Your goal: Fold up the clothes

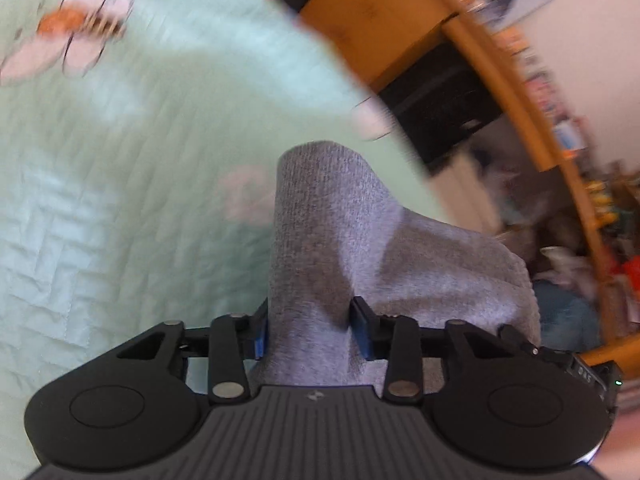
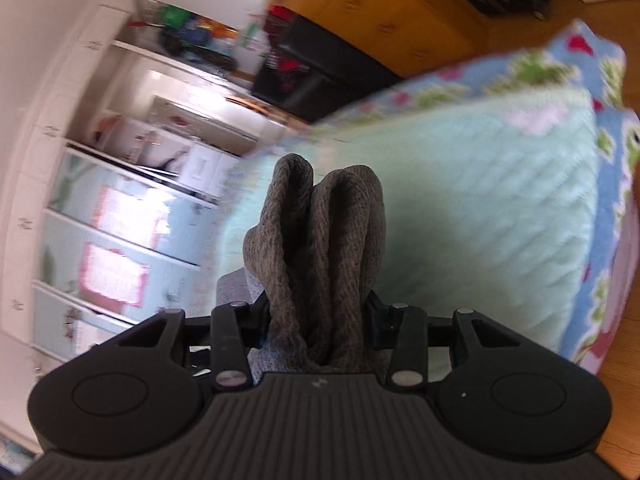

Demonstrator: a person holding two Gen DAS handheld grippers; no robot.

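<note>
Both grippers are clamped on cloth and raised above the bed. The left gripper (image 1: pixel 308 328) has its blue-padded jaws pinched on a bunch of grey knit garment (image 1: pixel 340 240), which rises in a soft hump ahead of the fingers and slumps off to the right. The right gripper (image 2: pixel 316 328) is closed on a darker-looking grey knit fabric (image 2: pixel 320 240), gathered into two or three thick rolls standing up between the jaws, with a paler grey patch showing just below and to the left. Whether both hold the same piece I cannot say for certain, though the weave looks alike. Beneath lies a mint-green quilted bedspread (image 1: pixel 120 160) with a floral print, and in the right view a flower-patterned blue blanket (image 2: pixel 600 64) edges the bed. Both views are smeared, as if the grippers are in motion. The knit looks light, limp and stretchy: it drapes wherever it is not held, so it will sag between two holds and not keep a crease by itself. It does not look slippery, and the pads seem to bite well. A bunched grab like these suits carrying; for a neat fold I would judge that holds at corners or along a hem, with the cloth spread flat on the bedspread, would serve better. How far the folding stands cannot be told from here.
</note>
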